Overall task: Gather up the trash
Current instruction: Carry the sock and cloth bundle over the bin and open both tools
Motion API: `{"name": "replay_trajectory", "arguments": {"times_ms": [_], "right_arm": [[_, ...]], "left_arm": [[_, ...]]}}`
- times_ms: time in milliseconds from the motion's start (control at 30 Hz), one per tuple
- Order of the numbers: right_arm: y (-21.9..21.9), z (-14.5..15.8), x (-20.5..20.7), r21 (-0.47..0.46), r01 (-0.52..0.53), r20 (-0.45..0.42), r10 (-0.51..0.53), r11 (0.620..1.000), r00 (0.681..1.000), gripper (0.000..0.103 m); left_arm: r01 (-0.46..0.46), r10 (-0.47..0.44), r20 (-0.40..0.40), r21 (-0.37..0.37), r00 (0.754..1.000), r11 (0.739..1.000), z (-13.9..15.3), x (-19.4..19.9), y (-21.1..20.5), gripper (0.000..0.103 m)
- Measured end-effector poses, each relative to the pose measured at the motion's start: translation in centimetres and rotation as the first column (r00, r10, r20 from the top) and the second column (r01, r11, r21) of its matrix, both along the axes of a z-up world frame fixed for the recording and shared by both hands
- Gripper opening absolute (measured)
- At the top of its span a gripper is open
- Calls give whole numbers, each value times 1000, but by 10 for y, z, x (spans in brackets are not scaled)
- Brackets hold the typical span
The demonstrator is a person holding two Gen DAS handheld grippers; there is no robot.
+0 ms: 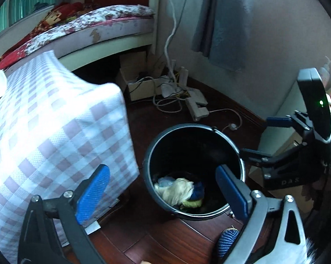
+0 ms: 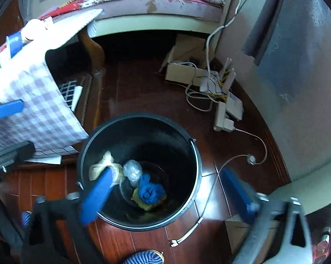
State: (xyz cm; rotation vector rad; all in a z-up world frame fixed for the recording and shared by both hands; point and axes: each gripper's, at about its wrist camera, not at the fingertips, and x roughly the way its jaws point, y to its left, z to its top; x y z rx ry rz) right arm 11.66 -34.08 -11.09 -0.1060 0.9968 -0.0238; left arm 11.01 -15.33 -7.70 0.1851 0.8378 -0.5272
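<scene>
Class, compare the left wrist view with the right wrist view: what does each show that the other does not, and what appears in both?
Only the left wrist view shows the grey curtain hanging full length and the other hand-held gripper's black body with a green light.

Only the right wrist view shows the space under the checked tablecloth, the wooden table leg and a clear crumpled wrapper in the bin.

Both show the black bucket holding cream, blue and yellow-green trash, the bed, the cardboard box with cables, and open, empty jaws.

left claw (image 1: pixel 163 194) jaws spread wide, right claw (image 2: pixel 167 194) jaws spread wide, both angled steeply downward, nothing gripped
</scene>
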Motion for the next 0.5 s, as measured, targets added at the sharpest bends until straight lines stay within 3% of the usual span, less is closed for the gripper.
{"name": "replay_trajectory", "arguments": {"times_ms": [133,500], "right_arm": [[2,1,1,-19,-3,3,3,1000,1000,102],[9,11,0,-23,-17,38,18,1000,999,102]], "left_arm": [[-38,37,29,29,999,999,-1,3,4,98],[-54,53,56,21,997,998,11,12,18,99]]}}
